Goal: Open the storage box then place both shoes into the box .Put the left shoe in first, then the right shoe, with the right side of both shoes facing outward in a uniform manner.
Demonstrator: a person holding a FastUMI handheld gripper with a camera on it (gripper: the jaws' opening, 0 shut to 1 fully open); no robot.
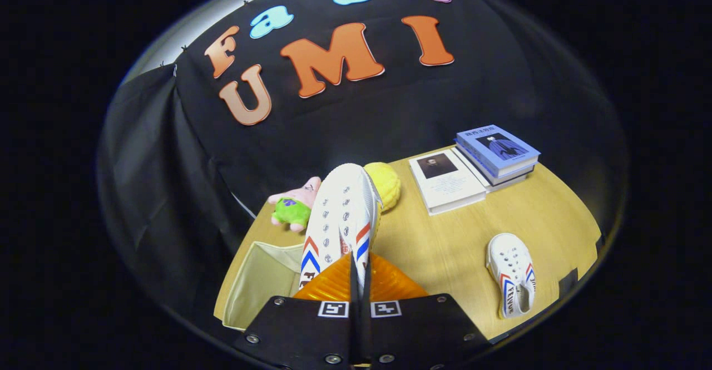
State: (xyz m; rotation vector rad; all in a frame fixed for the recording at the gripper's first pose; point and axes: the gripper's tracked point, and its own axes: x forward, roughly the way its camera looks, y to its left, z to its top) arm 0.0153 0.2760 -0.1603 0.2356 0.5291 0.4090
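Observation:
A white shoe (340,214) with red and blue stripes hangs lifted above the table, toe pointing away, held at its heel edge by my gripper (359,278), whose fingers are shut close together on it. Below and left of the held shoe stands the open beige storage box (261,284), its inside showing bare. The second white shoe (512,272) of the same pattern lies on the wooden table (445,247) to the right of the fingers, its laces facing up.
A pink and green plush star (293,203) and a yellow plush (386,183) sit at the table's far edge beyond the held shoe. A white book (445,183) and a stack of blue books (498,153) lie at the far right.

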